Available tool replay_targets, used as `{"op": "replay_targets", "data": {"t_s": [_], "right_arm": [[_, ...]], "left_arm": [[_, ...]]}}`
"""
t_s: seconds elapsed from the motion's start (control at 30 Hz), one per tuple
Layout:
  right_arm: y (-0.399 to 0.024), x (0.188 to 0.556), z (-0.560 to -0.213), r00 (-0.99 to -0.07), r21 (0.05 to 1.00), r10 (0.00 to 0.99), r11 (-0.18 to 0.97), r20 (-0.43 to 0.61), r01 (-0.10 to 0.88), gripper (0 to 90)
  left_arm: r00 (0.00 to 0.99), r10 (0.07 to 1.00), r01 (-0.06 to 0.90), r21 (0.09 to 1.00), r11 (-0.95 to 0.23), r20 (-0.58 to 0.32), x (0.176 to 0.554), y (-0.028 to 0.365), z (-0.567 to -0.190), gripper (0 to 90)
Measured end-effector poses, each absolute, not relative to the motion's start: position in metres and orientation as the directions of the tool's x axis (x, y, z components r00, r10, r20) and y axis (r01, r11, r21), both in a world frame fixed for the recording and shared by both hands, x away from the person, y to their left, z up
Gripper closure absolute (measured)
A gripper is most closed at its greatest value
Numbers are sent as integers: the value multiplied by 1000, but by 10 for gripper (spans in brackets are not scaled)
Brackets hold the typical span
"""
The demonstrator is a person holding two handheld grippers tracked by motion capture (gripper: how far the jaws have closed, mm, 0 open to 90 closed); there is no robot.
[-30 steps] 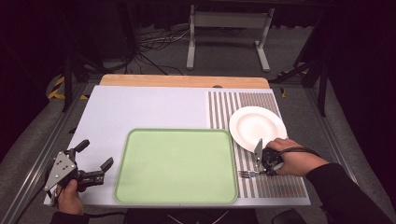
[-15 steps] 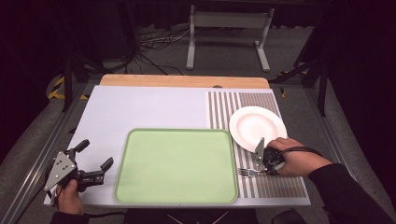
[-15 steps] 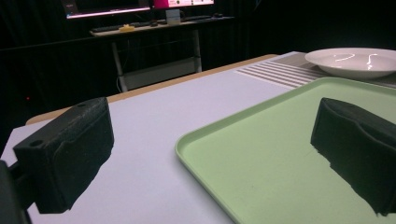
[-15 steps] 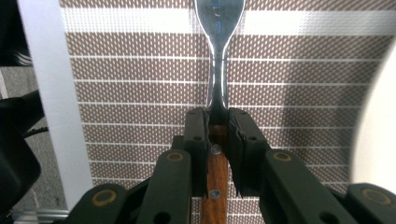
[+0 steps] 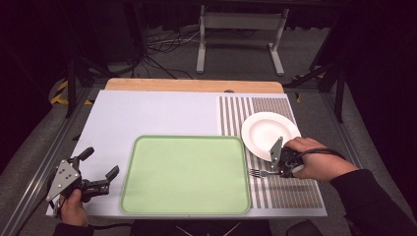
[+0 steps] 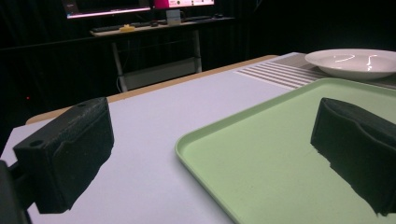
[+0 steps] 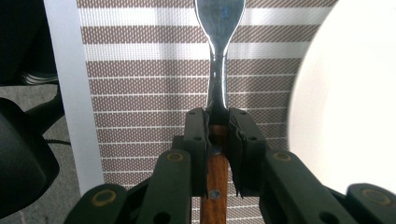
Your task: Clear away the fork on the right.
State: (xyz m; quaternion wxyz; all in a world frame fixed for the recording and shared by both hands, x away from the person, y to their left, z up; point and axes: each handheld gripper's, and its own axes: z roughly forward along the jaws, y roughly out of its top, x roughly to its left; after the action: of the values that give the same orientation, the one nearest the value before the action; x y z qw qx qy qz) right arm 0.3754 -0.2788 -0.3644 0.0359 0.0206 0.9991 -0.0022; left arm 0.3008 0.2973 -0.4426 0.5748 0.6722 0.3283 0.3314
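Fork [image 5: 259, 172] duty, it seems: the right gripper [image 7: 217, 123] is clamped on its wooden handle, tines aimed at nine o'clock over the striped mat [image 5: 287, 194], the white plate [image 5: 268, 132] just beside at twelve. Left gripper [image 5: 101, 169] idles, jaws apart. Next, I'd guess, carry it toward the green tray [image 5: 187, 172], keeping it level.

Light falls from overhead onto the pale surface [image 5: 162, 115], bright and even, while the room around it sinks into near black. The white plate [image 6: 355, 63] at two o'clock carries thin streaks of glare. Close up, the black fingers [image 6: 65, 154] look soft and slightly blurred; shadows beneath stay faint.
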Motion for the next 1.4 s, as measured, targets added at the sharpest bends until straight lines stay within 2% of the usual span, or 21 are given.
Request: {"op": "replay_targets", "data": {"t_s": [0.97, 1.4], "right_arm": [[-223, 386, -336, -992, 123, 16, 992, -127, 1, 783], [-192, 385, -328, -989, 194, 102, 978, -109, 80, 783]], "left_arm": [[568, 820, 62, 990, -125, 68, 301, 298, -442, 1], [569, 819, 61, 990, -125, 68, 301, 299, -442, 1]]}}
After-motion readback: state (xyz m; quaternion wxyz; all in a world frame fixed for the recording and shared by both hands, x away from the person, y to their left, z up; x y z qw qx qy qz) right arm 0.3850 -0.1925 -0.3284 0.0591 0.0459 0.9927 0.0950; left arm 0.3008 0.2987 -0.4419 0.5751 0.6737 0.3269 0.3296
